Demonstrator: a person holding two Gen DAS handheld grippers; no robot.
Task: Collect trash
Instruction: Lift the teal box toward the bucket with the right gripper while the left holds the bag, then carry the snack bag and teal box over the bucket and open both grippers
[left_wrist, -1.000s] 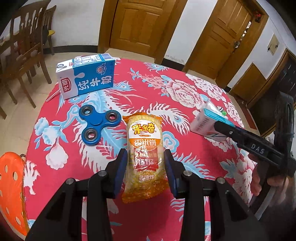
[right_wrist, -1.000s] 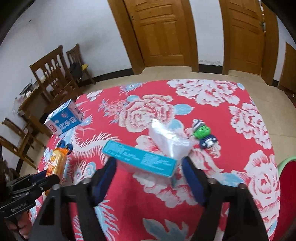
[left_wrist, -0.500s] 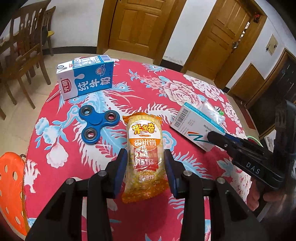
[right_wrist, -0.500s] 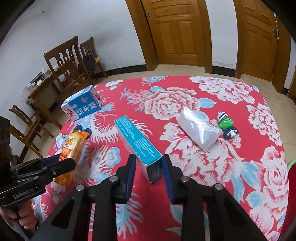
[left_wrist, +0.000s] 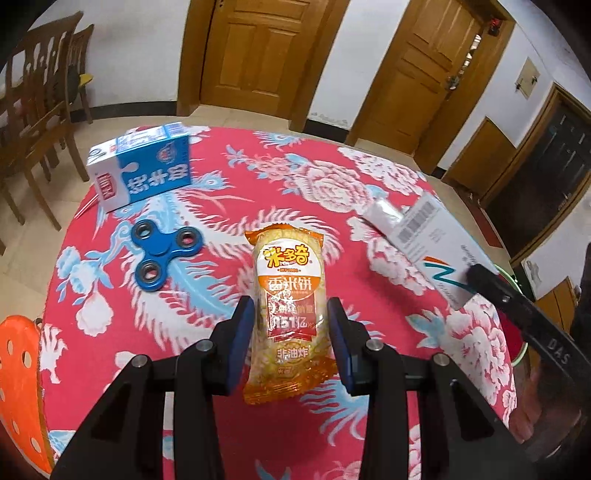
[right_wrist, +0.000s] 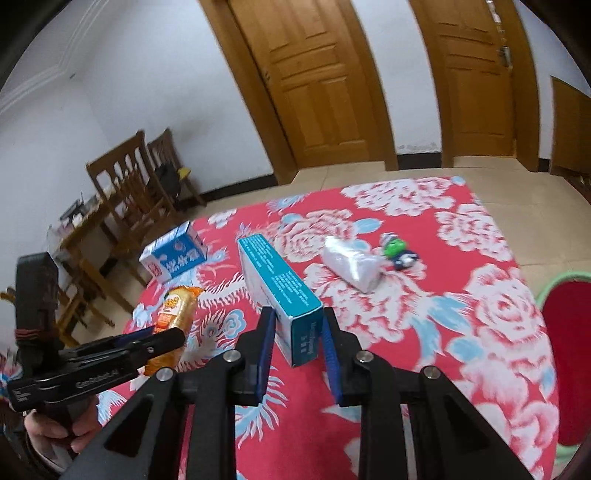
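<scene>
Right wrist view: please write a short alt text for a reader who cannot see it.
The right claw grips one end of a teal and white box above a round table with a red flowered cloth. At the left, the left claw holds an orange snack packet. Behind lie a blue milk carton, a clear plastic bag and a small green toy.

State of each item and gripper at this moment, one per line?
left gripper: shut on rice cracker packet
right gripper: shut on teal box, lifted
milk carton: lying on its side
fidget spinner: flat on tablecloth
plastic bag: lying, untouched
toy figure: lying
</scene>
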